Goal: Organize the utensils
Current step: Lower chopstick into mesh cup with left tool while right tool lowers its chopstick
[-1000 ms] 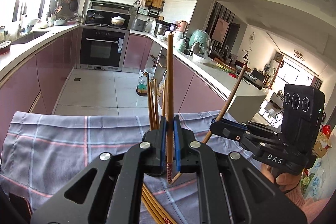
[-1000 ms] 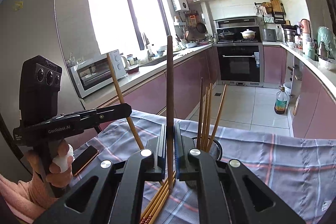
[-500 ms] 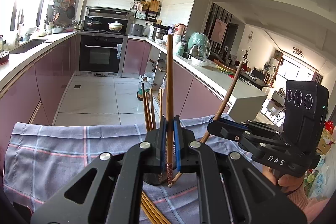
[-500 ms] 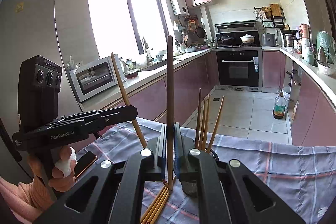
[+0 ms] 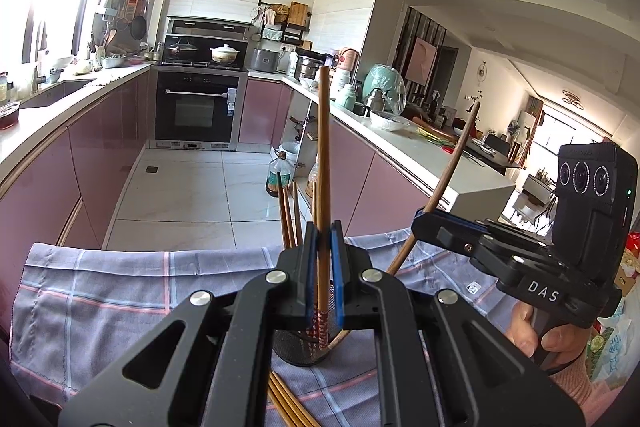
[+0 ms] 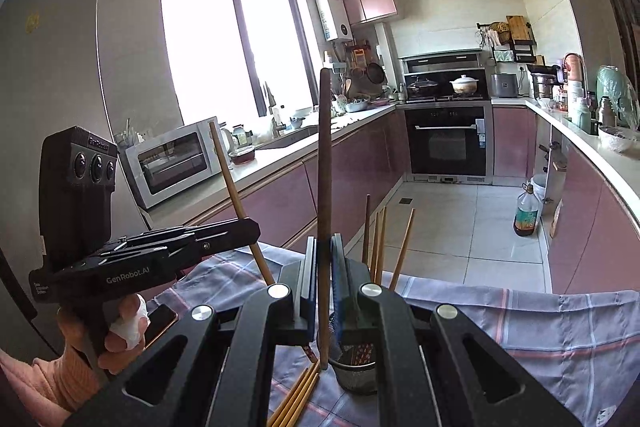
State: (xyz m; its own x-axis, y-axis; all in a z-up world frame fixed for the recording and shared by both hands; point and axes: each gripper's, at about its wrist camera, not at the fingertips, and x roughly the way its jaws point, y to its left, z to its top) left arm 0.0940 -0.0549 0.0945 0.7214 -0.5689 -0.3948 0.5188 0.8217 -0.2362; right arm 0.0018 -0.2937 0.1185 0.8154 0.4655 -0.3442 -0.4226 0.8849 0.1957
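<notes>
Several chopsticks (image 6: 376, 239) stand in our holder (image 6: 356, 373) (more lie loose (image 6: 298, 401)), each gripper (image 5: 322, 267) (image 6: 322, 271) pinching one.

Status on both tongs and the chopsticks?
Left tongs shut on chopstick. Right tongs shut on another. Holder just below, four in it. Loose chopsticks beside it.

Both chopsticks I hold look like wood: the left one (image 5: 323, 163) warm brown, faint sheen, patterned tip; the right one (image 6: 324, 187) darker, matt. My grippers (image 5: 323, 267) are matt black plastic with blue pads and bright metal screws. Holder (image 6: 357, 367) is perforated metal, dull. Cloth (image 5: 120, 291) is woven, checked, soft matt. Floor tiles (image 5: 192, 187) glossy.
</notes>
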